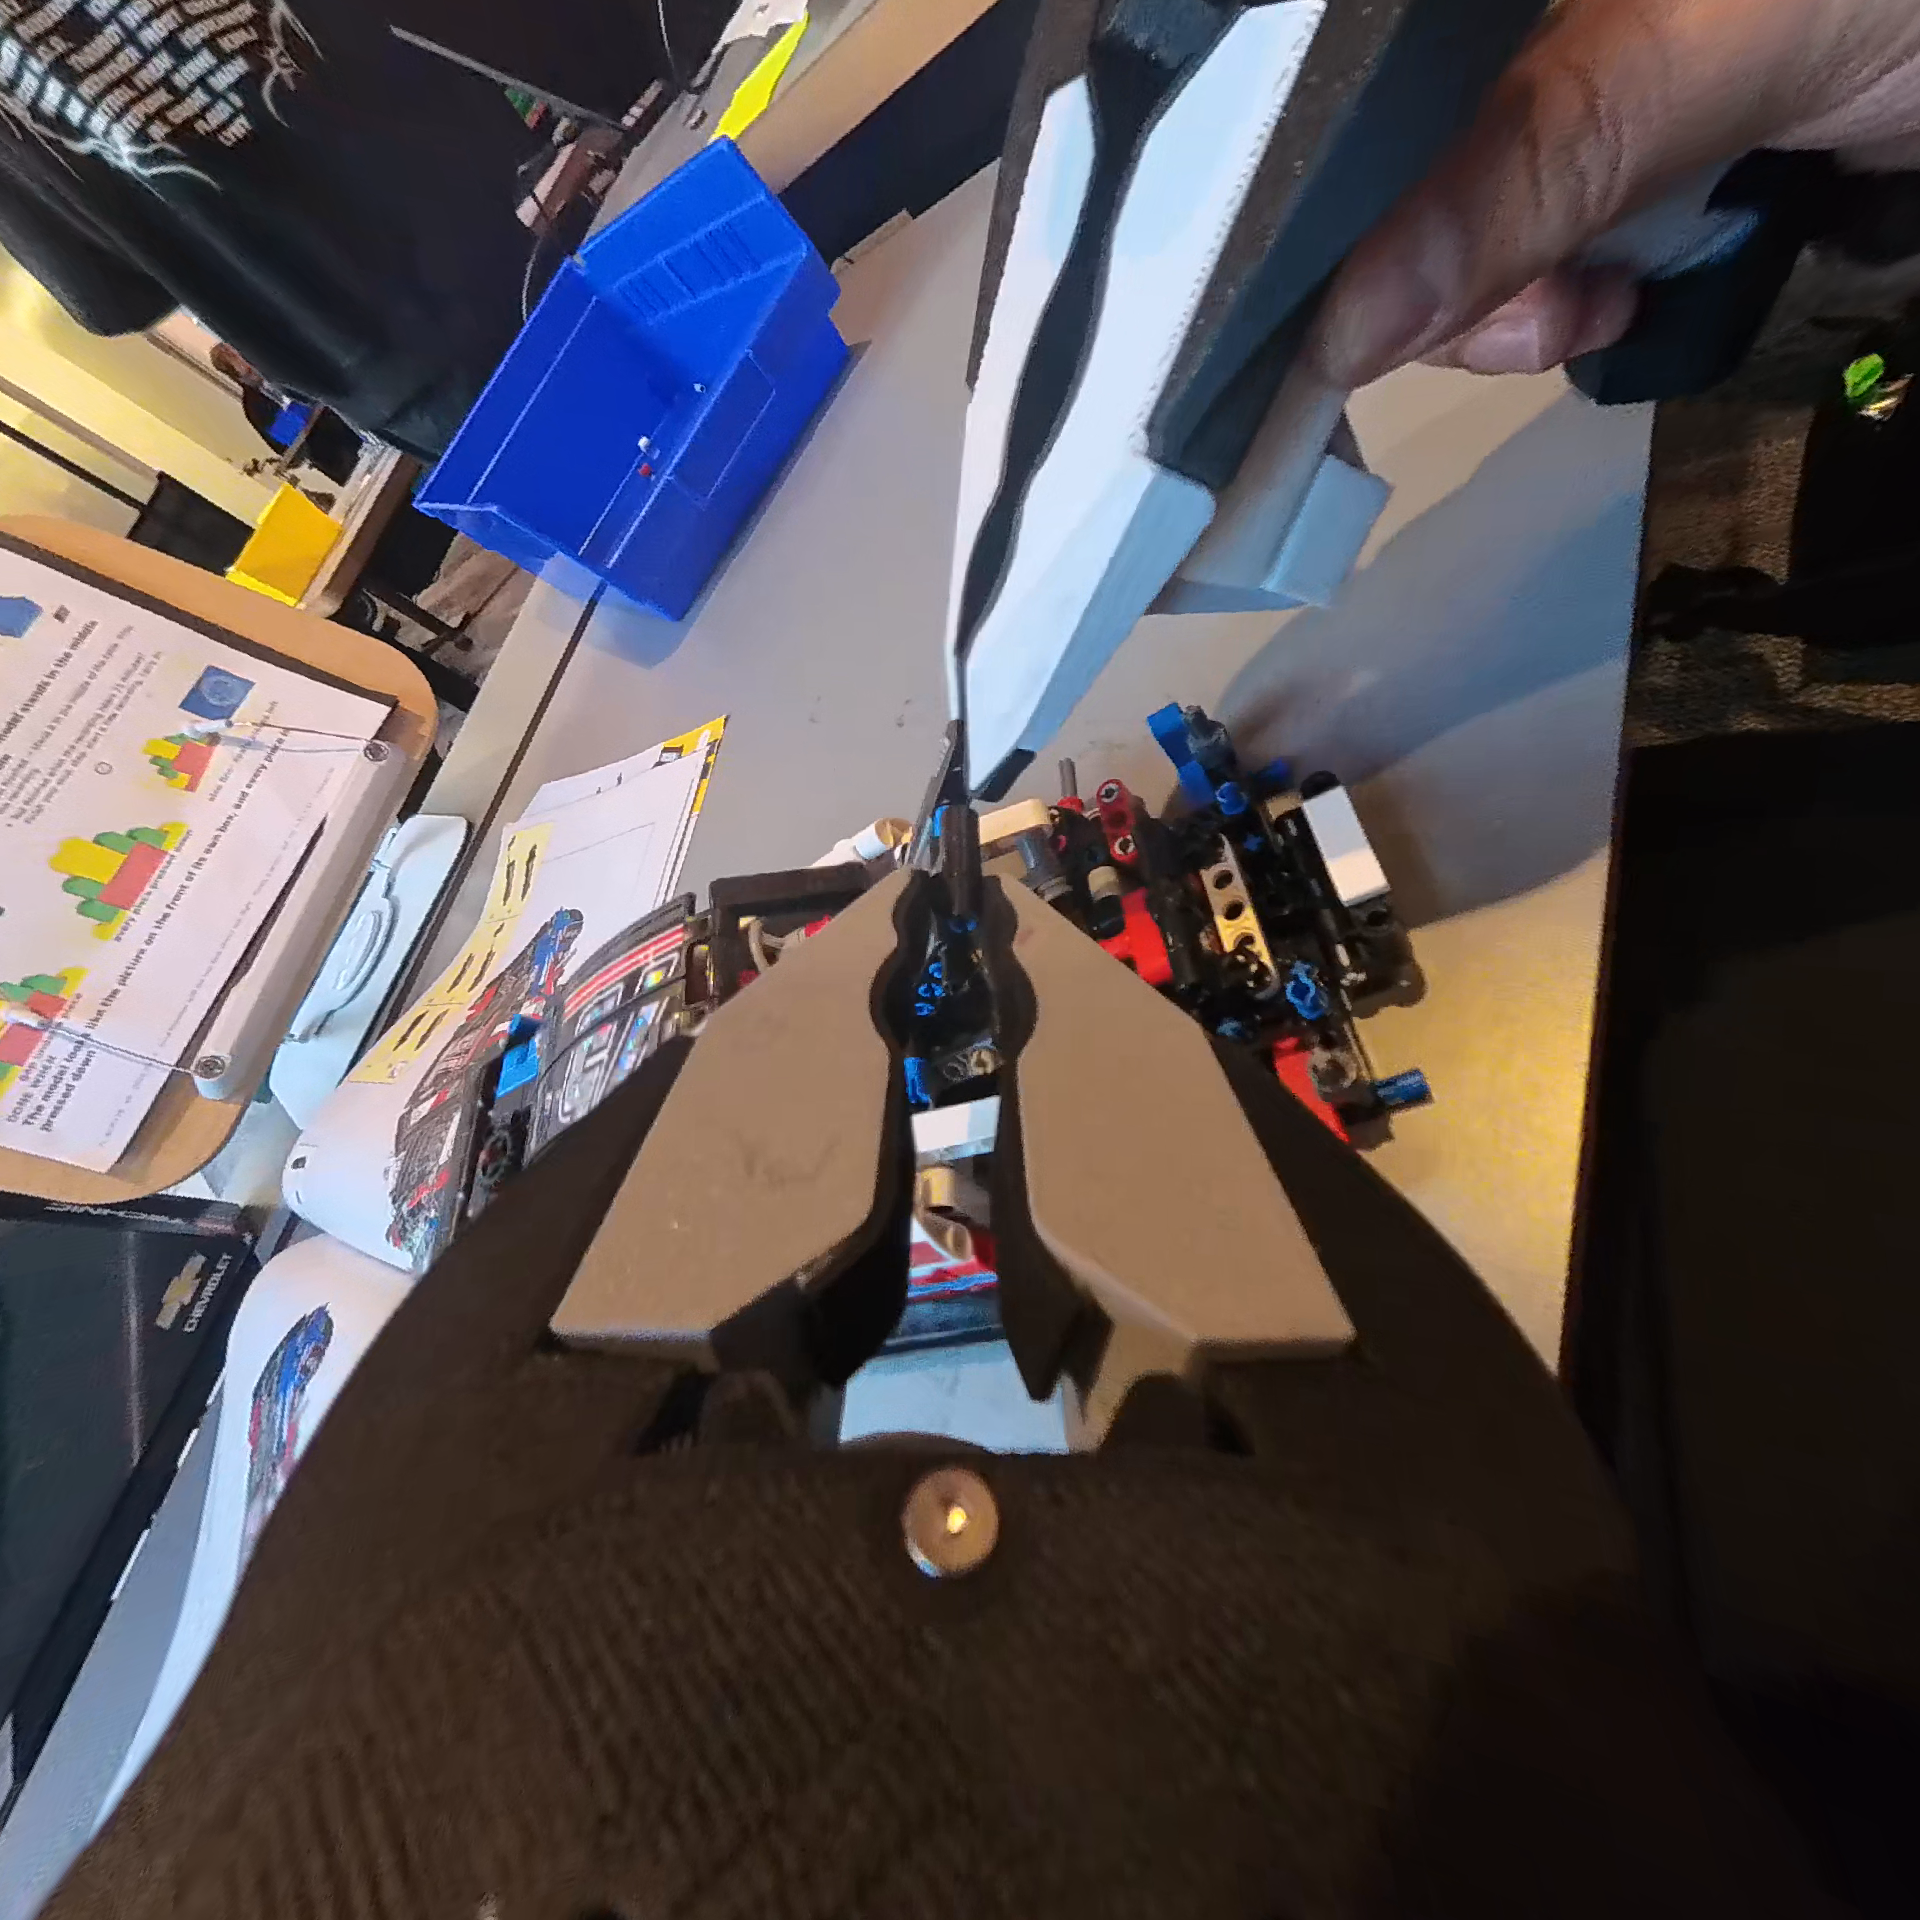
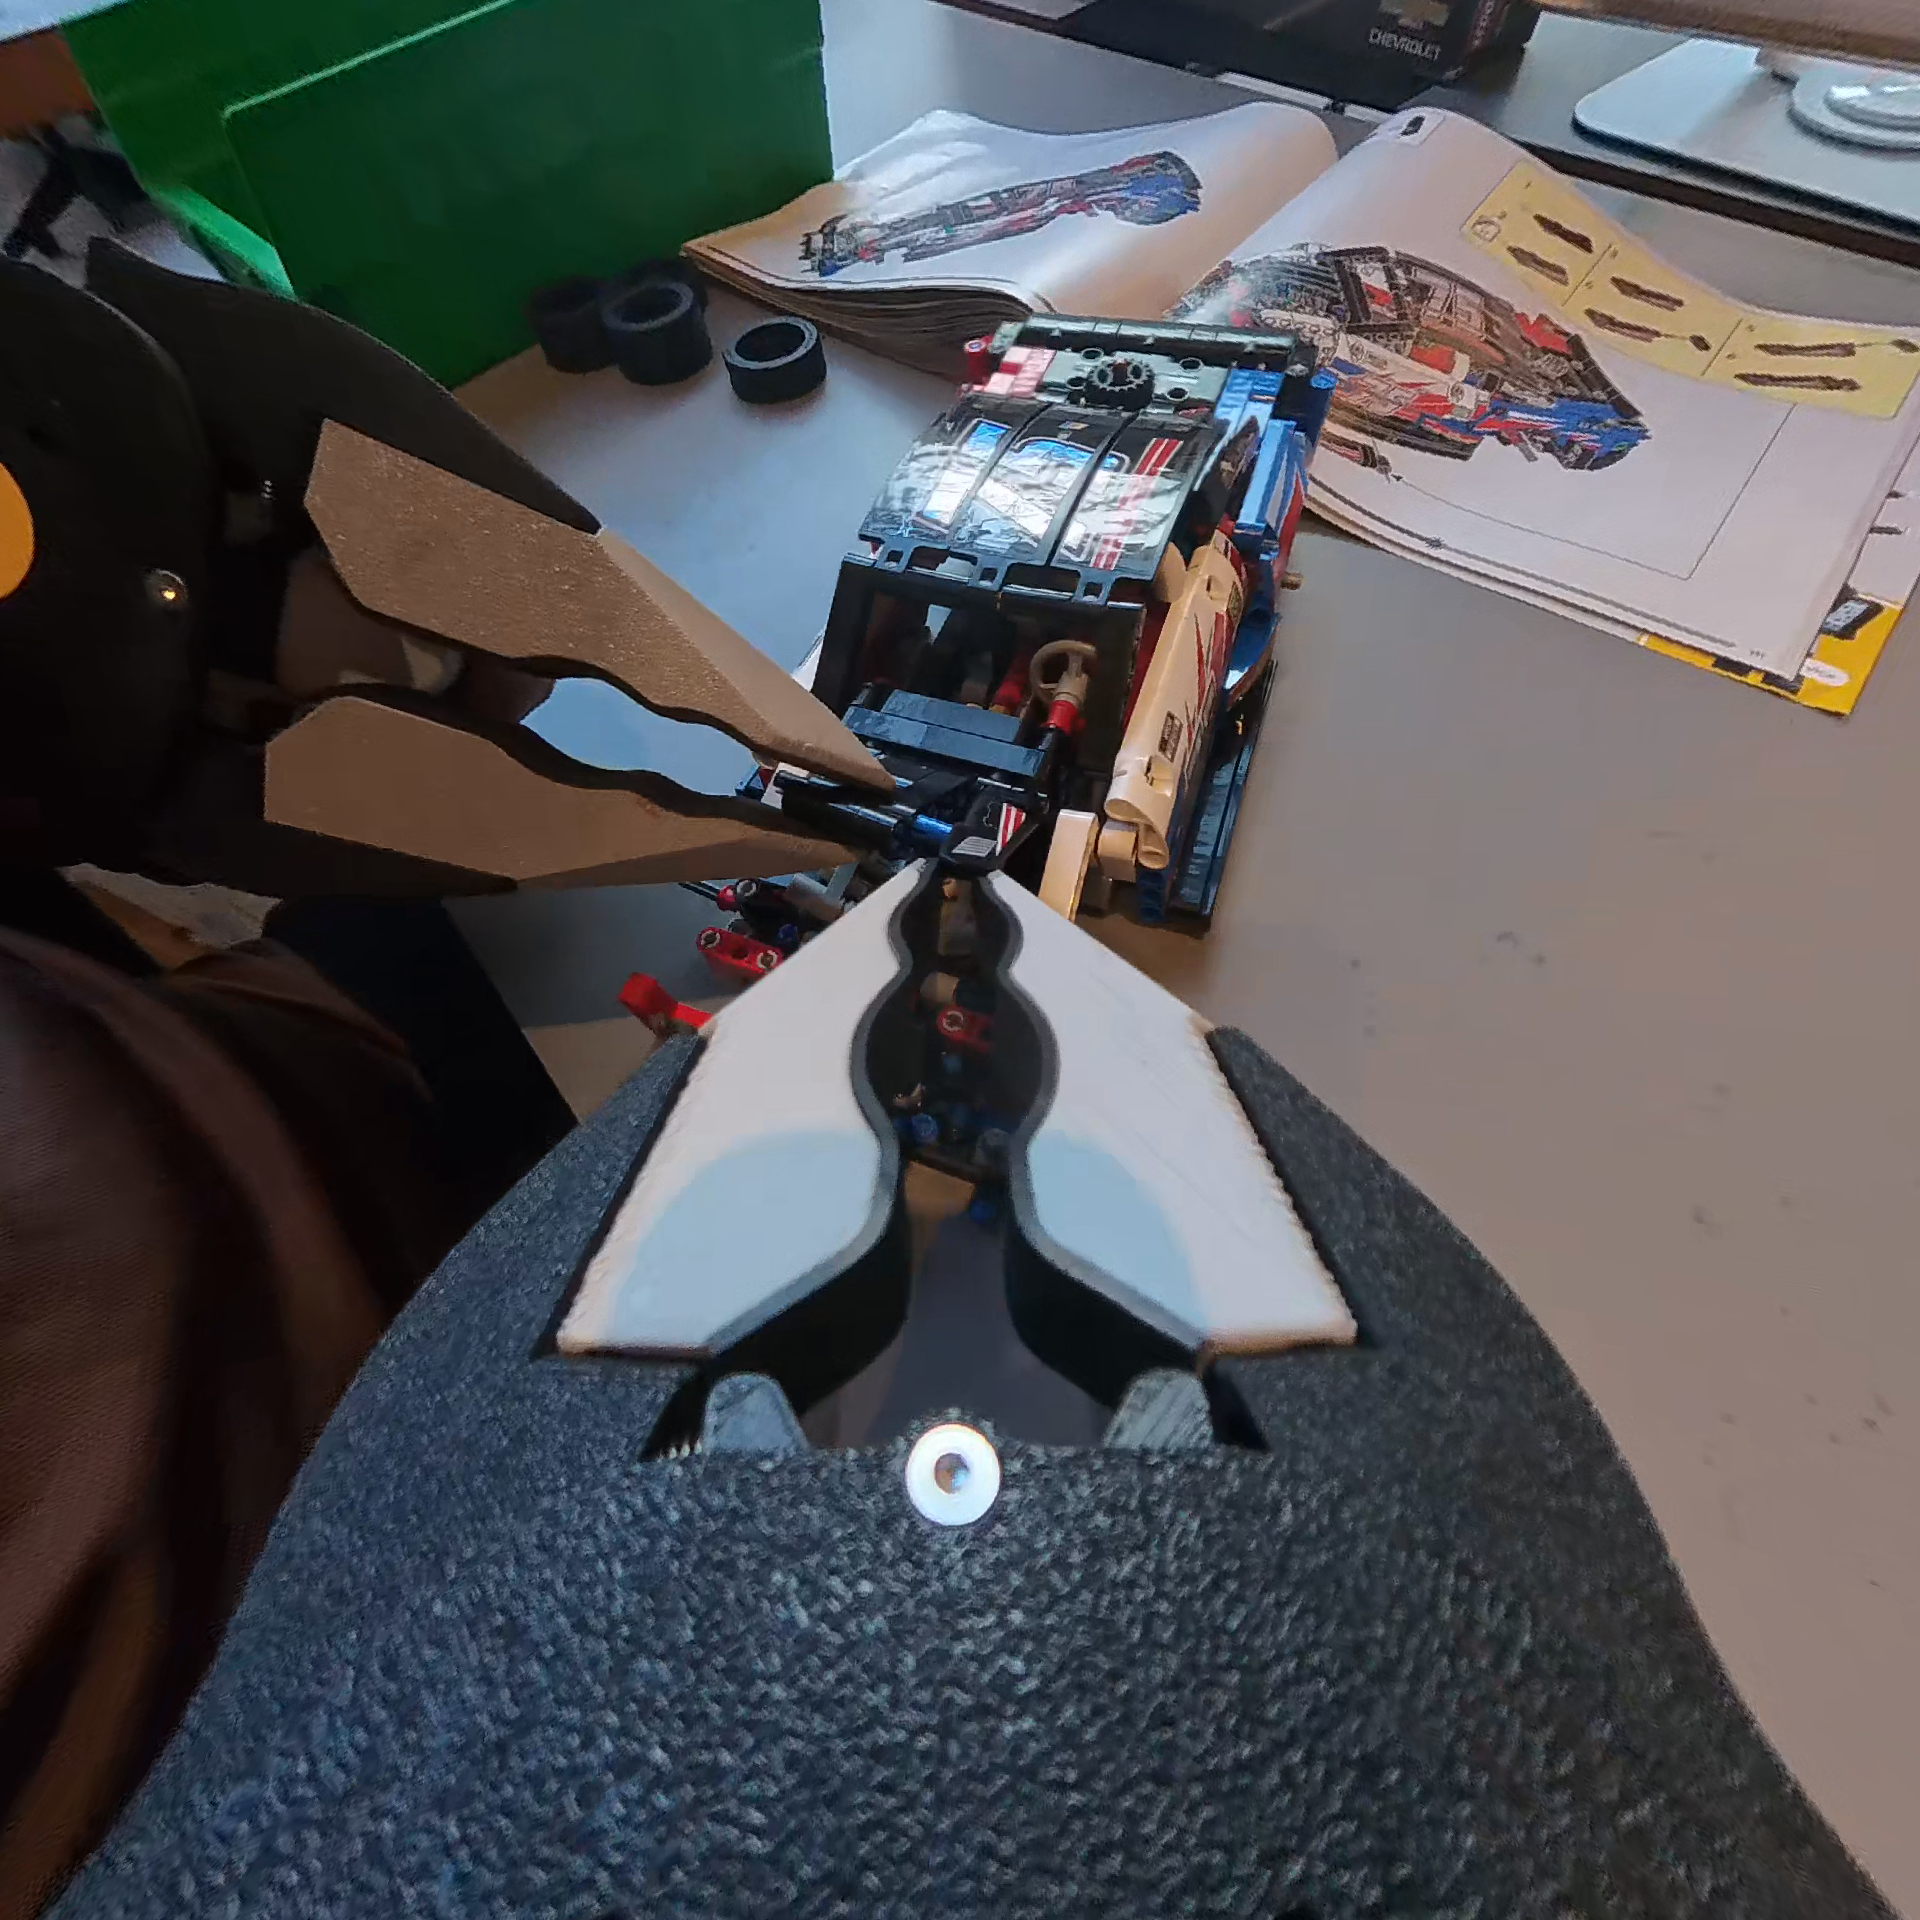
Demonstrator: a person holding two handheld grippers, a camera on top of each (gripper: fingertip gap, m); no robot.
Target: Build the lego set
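Pinching a small black piece point(image 2: 971, 847) at the lego car point(image 2: 1070, 582), right gripper point(image 2: 951, 883) fingers closed, left gripper point(image 2: 873, 816) fingers gripping a black rod.

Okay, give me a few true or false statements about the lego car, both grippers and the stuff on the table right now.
1. Both the left gripper and the right gripper meet at the lego car: true.
2. Loose black tyres lie near the green box: true.
3. The instruction booklet is closed: false, it lies open.
4. The car already wears its tyres: false, none show fitted.
5. A blue bin sits on the table: true.
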